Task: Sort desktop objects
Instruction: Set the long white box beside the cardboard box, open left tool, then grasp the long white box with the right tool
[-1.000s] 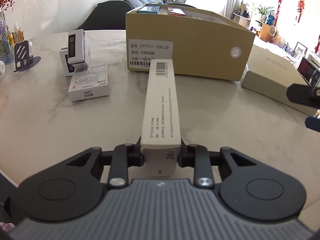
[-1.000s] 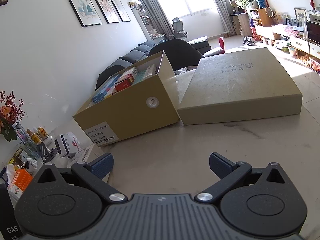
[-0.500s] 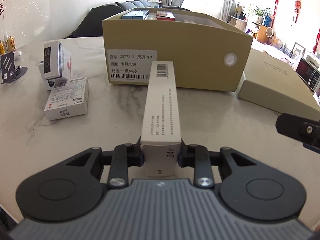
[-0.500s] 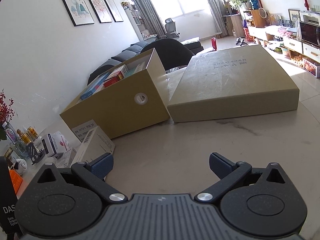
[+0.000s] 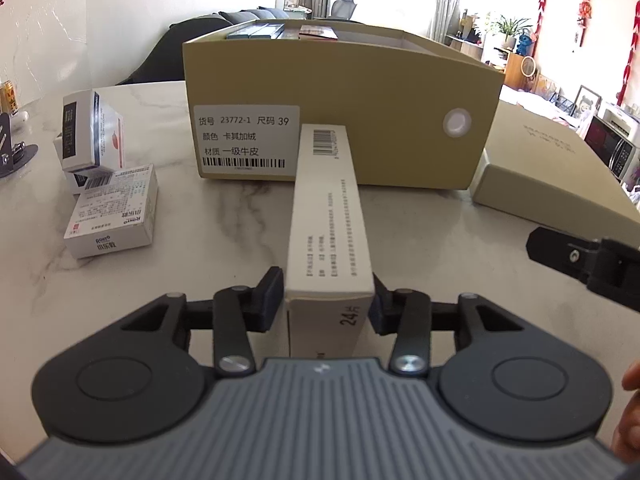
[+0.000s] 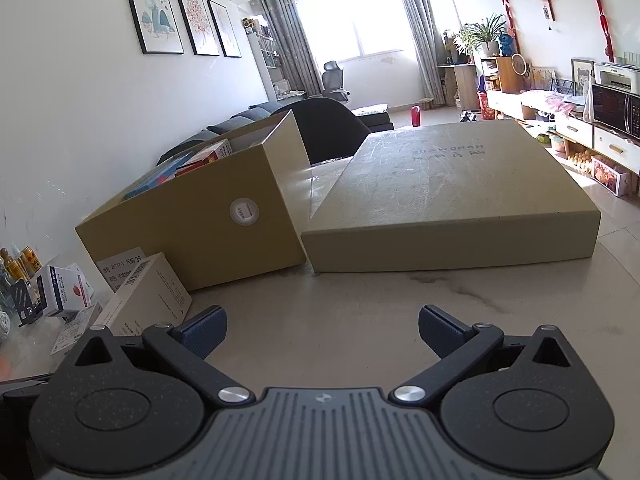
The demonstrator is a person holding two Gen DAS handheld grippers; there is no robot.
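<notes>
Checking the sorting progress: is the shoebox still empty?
No, the shoebox already holds several small packs along its far side.

The lower part of the shoe box's label [image 6: 120,270] is covered by the long white carton [image 6: 146,300]. Only fingertips of a hand [image 5: 630,412] are seen, cut by the edge. Possibly a third small box [image 5: 82,178] is hidden under the stacked white box [image 5: 92,132].
</notes>
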